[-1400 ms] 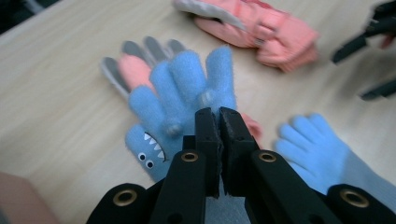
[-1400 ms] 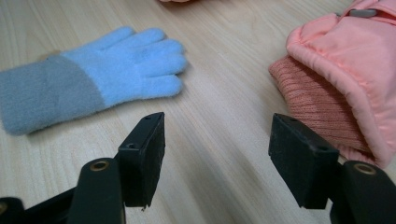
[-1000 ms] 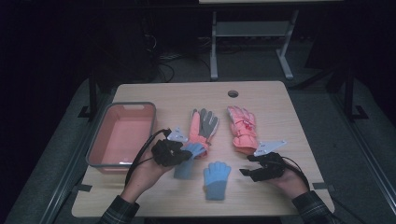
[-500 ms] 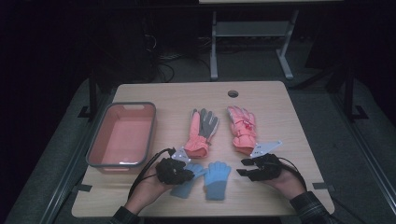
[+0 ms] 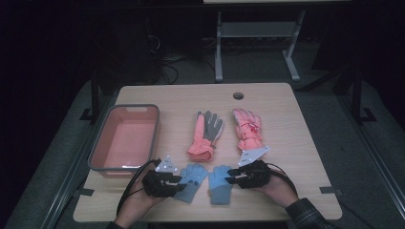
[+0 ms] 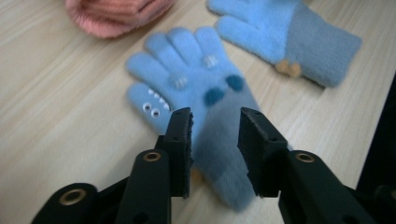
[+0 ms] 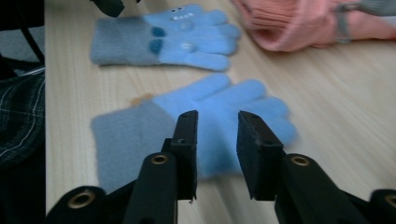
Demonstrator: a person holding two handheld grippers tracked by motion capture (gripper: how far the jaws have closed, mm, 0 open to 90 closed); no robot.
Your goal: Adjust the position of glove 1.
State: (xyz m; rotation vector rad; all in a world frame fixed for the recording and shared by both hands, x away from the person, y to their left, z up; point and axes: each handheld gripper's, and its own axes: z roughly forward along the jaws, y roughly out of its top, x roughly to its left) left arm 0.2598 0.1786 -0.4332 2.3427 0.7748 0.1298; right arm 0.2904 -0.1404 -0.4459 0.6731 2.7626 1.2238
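Two small blue gloves lie near the table's front edge. The one with a sewn face (image 5: 191, 181) (image 6: 187, 74) lies flat under my left gripper (image 5: 177, 180) (image 6: 215, 122). Its jaws have just been opening and stand apart over the grey cuff, pads clear of it. The plain blue glove (image 5: 220, 185) (image 7: 243, 100) lies under my right gripper (image 5: 231, 177) (image 7: 217, 123). Those jaws have just been closing over the glove's palm, with a gap still showing and no cloth pinched between them.
A pink-and-grey glove (image 5: 206, 136) and a pink glove (image 5: 248, 129) lie side by side mid-table. A pink tray (image 5: 98, 143) stands at the left. A round hole (image 5: 238, 95) is in the far edge of the tabletop. The front edge is just behind both hands.
My left hand has come down toward the front edge, with the face glove shifted along with it, and its jaws have spread. My right hand has slid left over the plain blue glove.
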